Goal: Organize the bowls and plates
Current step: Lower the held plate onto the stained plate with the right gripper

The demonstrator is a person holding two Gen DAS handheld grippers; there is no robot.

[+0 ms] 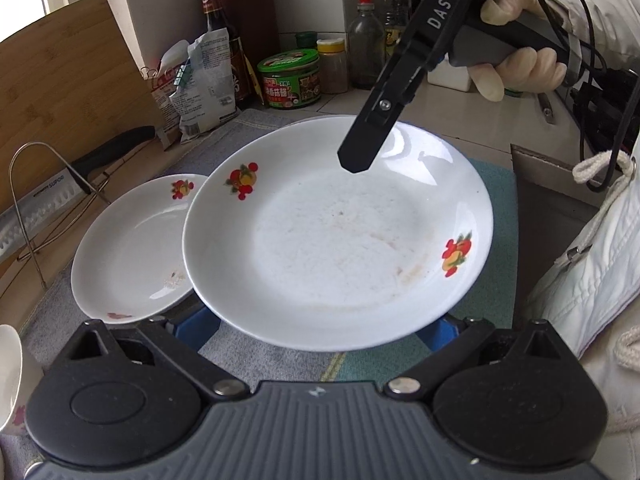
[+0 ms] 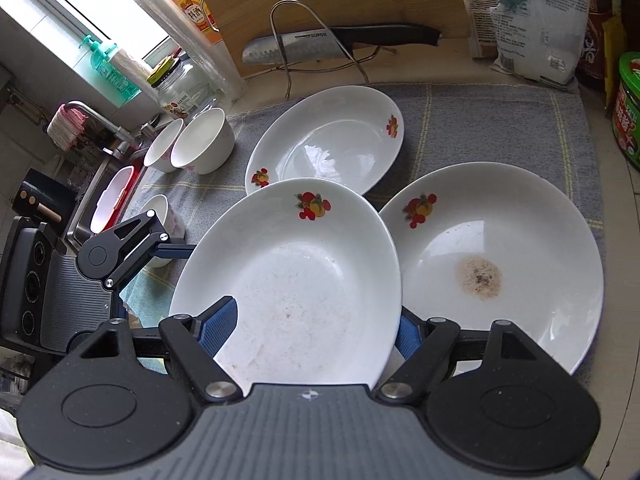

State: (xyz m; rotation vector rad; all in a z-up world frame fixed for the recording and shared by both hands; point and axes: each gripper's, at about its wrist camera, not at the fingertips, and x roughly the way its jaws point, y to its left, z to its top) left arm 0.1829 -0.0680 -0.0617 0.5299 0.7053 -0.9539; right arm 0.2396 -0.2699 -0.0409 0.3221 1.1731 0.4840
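A white plate with fruit print [image 1: 336, 236] [image 2: 296, 276] is held up above the grey cloth. My right gripper [image 2: 316, 328] is shut on its near rim, one blue pad on top [image 2: 220, 320] and one beneath [image 2: 408, 334]. It shows in the left wrist view as a black finger [image 1: 368, 136] over the plate's far rim. My left gripper [image 1: 324, 326] [image 2: 160, 246] is open under the plate, its blue pads apart at the plate's edge. A second plate [image 2: 328, 140] [image 1: 132, 248] lies behind. A third plate with a brown stain [image 2: 500, 264] lies at right.
Three white bowls [image 2: 204, 140] stand at the cloth's left, by a sink [image 2: 104, 200]. A knife on a wire rack [image 2: 320, 44] and a wooden board [image 1: 68, 92] stand behind. Jars, bottles and bags [image 1: 292, 76] line the back wall.
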